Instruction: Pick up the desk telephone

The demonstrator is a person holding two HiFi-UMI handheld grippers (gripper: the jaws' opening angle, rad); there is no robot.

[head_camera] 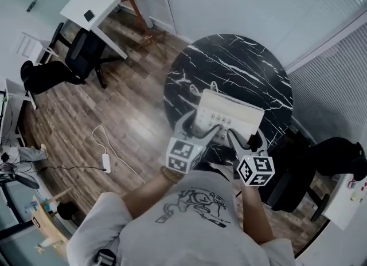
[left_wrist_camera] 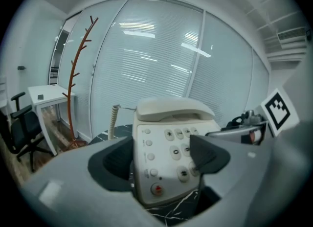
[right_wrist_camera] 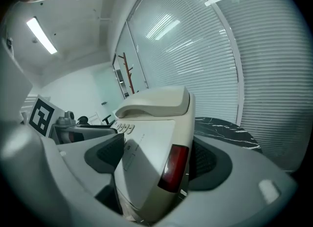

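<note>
A cream desk telephone (head_camera: 229, 113) with its handset on the cradle sits at the near edge of a round black marble table (head_camera: 229, 58). My left gripper (head_camera: 202, 126) holds its left front corner. In the left gripper view the telephone (left_wrist_camera: 171, 143) fills the gap of that gripper (left_wrist_camera: 161, 160), with one pad against its left side and the other lying over the keypad. My right gripper (head_camera: 245, 137) holds the right front corner. In the right gripper view the telephone (right_wrist_camera: 151, 138) stands tilted inside this gripper (right_wrist_camera: 156, 162), pads on both sides. Whether the telephone is off the table is unclear.
The coiled handset cord (left_wrist_camera: 113, 118) hangs at the telephone's far left. On the wooden floor stand a black office chair (head_camera: 74, 64), a white desk (head_camera: 97, 1), a wooden coat stand (left_wrist_camera: 78, 74) and a power strip with cable (head_camera: 106, 161). Another dark chair (head_camera: 321, 161) is close at my right.
</note>
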